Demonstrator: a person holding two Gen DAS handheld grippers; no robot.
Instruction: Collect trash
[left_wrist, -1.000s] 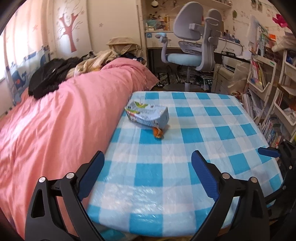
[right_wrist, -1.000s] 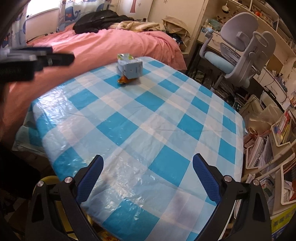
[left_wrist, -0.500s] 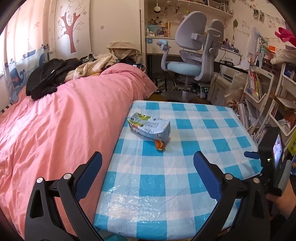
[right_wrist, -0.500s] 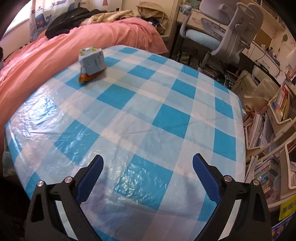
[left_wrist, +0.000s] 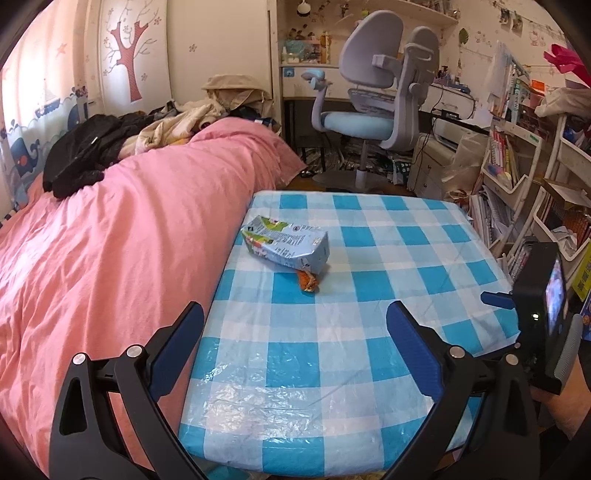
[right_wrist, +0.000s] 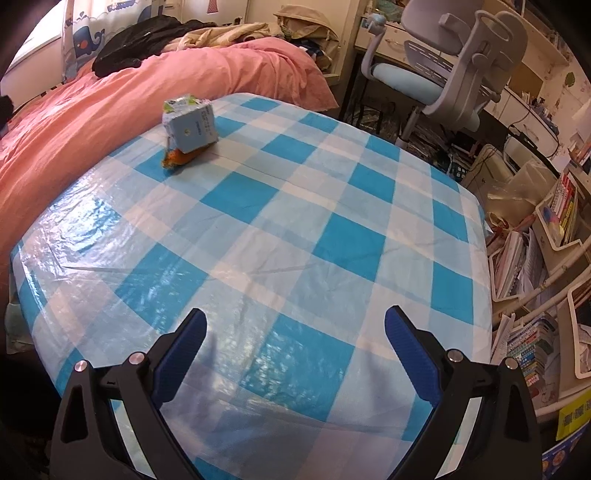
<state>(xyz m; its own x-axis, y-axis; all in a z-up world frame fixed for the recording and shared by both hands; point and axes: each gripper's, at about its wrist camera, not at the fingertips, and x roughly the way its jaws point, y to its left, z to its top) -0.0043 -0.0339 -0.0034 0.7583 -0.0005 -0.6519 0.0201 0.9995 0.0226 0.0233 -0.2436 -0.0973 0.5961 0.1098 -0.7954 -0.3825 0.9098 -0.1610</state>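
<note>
A crushed light-blue drink carton lies on its side on the blue-and-white checked table, near the edge by the bed. A small orange wrapper lies against its near end. My left gripper is open, low over the table's near edge, well short of the carton. My right gripper is also open and empty, over the table's near right part, far from the carton. The right gripper's body shows at the right edge of the left wrist view.
A bed with a pink duvet and a pile of clothes borders the table's left side. A grey-and-blue desk chair stands beyond the table. Crowded bookshelves line the right side.
Both grippers have drawn back and turned; the left wrist view now shows more of the table's near edge, and the right wrist view has swung so the carton sits upper left. Jaws stayed open.
</note>
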